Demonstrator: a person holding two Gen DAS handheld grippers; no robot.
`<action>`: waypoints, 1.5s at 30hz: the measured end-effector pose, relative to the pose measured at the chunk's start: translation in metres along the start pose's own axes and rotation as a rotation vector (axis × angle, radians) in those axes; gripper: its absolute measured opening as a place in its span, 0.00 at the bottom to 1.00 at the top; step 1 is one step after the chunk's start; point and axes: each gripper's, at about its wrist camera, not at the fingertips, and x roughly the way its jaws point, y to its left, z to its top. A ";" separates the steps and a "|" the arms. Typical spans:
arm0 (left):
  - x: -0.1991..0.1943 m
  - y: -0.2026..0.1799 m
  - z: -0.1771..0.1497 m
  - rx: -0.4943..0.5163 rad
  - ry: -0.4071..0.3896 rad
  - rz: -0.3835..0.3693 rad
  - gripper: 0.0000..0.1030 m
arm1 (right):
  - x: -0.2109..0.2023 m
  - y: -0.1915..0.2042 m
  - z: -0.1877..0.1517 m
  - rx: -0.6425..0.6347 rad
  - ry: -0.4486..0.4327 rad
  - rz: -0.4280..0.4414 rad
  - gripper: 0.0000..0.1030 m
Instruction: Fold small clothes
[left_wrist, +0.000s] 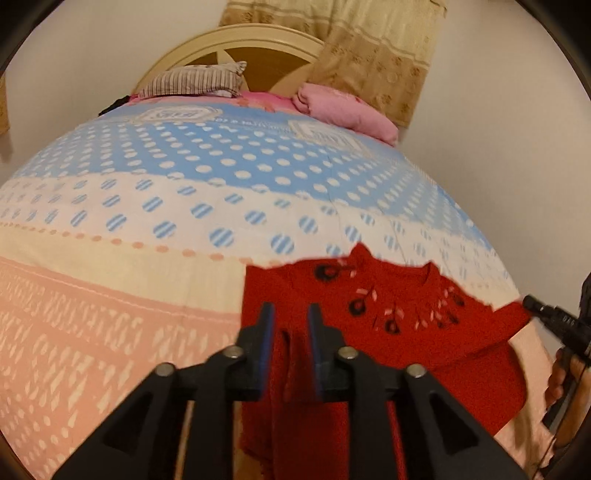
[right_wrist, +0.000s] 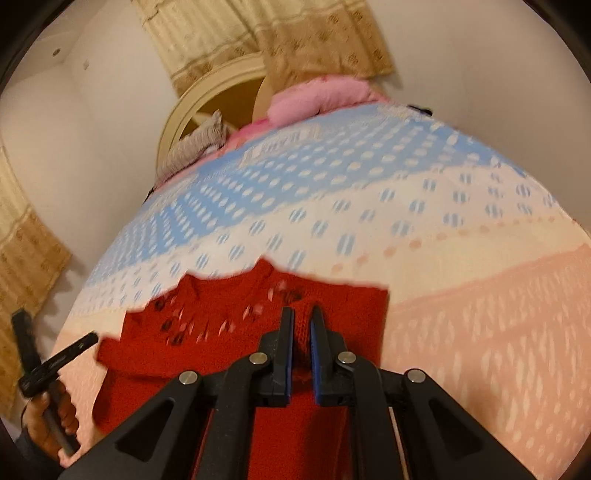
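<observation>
1. Red knitted sweater (left_wrist: 388, 350): lies spread on the bed near its foot end, neckline toward the headboard, black-and-white flecks across the chest. One sleeve reaches out to the side in the left wrist view. Also seen at (right_wrist: 207, 354).
2. Left gripper (left_wrist: 291, 317): black, with blue pads; jaws apart, a fold of red knit standing up between them. The pads do not appear to press on it.
3. Right gripper (right_wrist: 302, 321): jaws set narrowly apart, a ridge of red knit standing in the gap. Whether the pads pinch it I cannot tell.
4. Bed sheet (left_wrist: 147, 229): bands of blue with white dots, white with striped blue dots, cream, then pink with white marks. The sweater sits mostly on the cream and pink bands.
5. Pink pillow (left_wrist: 343, 107): at the head of the bed, right side in the left wrist view.
6. Striped pillow (left_wrist: 192, 81): at the head of the bed, beside the pink one, against the headboard (left_wrist: 258, 40).
7. Curtain (left_wrist: 369, 44): beige, patterned, hanging behind the headboard.
8. Person's hand (right_wrist: 51, 424): grips a gripper handle at the left edge of the right wrist view.
</observation>
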 end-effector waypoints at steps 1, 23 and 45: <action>-0.006 0.003 0.000 -0.010 -0.022 0.000 0.44 | 0.000 -0.002 0.002 0.021 -0.009 0.000 0.33; 0.011 -0.006 0.001 0.188 -0.018 0.308 0.89 | 0.063 0.083 0.001 -0.259 0.138 -0.083 0.71; 0.001 0.008 -0.083 0.145 0.046 0.216 1.00 | -0.020 0.025 -0.081 -0.279 0.069 -0.003 0.70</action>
